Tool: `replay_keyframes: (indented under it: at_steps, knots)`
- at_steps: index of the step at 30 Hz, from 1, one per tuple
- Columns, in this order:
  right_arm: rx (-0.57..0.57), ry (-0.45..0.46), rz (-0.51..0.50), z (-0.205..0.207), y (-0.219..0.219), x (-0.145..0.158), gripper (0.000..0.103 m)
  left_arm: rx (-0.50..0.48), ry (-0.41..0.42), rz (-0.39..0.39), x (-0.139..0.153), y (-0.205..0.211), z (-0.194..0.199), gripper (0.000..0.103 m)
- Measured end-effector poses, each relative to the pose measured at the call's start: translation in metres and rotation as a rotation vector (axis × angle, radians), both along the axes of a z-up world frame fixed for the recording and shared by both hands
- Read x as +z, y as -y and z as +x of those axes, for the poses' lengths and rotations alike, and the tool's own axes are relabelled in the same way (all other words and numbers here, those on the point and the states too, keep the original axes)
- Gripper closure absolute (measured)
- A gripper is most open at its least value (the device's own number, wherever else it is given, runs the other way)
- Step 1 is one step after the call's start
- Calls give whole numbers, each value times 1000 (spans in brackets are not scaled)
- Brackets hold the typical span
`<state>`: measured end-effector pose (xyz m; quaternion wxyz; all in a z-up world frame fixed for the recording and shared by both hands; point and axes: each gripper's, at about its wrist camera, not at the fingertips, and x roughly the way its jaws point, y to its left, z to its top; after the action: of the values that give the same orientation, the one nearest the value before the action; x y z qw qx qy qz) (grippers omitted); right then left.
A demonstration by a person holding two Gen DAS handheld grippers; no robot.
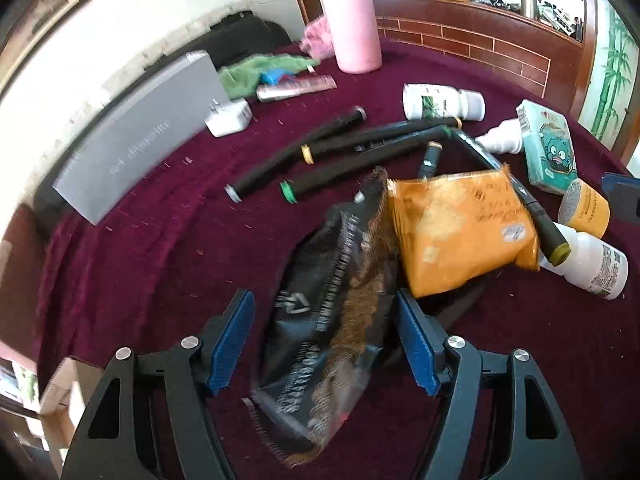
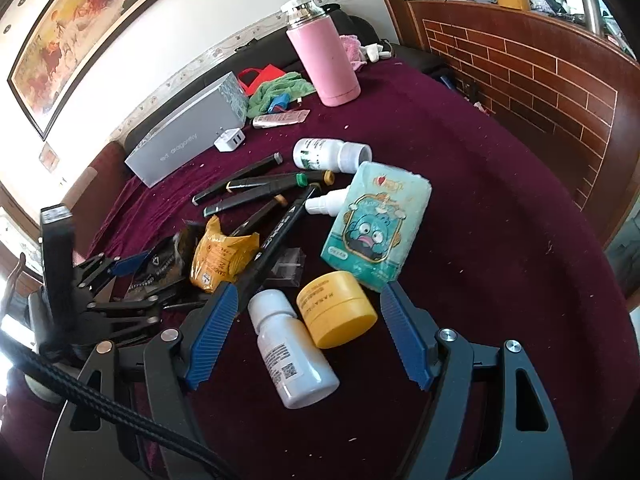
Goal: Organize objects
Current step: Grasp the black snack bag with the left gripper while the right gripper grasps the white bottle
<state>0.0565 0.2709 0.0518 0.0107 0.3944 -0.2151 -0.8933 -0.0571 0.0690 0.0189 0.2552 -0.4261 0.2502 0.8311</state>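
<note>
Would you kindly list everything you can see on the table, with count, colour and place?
Flask: 1, pink, far end.
Box: 1, grey, far left.
Charger: 1, white, beside box.
Cloth: 1, green, behind tube.
Tube: 1, silver-pink, by cloth.
Markers: about six, black, centre.
Bottles: 3, white; one near, one mid-table, one small spray.
Tissue pack: 1, teal, right of markers.
Jar: 1, yellow, on its side, near.
Orange packet: 1, partly on black packet.
Black packet: 1, between left fingers.
Tablecloth: 1, maroon.
Left gripper: open.
Right gripper: open, over bottle and jar.
</note>
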Motion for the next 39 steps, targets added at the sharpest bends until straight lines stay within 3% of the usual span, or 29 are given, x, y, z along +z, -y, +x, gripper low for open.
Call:
replay_keyframes:
  at_steps: [1,2,5,12,17,24,31,34,37,39]
  knots:
    - [0,2,0,0,1,-1,29,1,38,30,-1,1,-3,61]
    - [3,4,-1,-1,2,-1,29,15,79,71,2,4,-6,63]
    - [18,7,13,-1,3,1,29,49,97,121,10,16,-3,69]
    - [102,39,66,-3,15,1,29,109,99,303,46,69,36,70]
    - [150,89,233,-5,32,-11,26,116,84,393,66,94,67,69]
    - [146,157,334,-1,50,-13,33,147,86,448,68,114,92,69]
    - [157,151,315,7,53,-5,33,177,84,481,67,133,108,69]
    - [192,206,249,-12,59,-17,50,197,88,499,65,142,112,69]
    - [195,244,217,-25,65,-28,55,218,85,509,65,152,116,69]
    - [175,234,264,-29,70,-29,66,239,84,518,65,161,117,69]
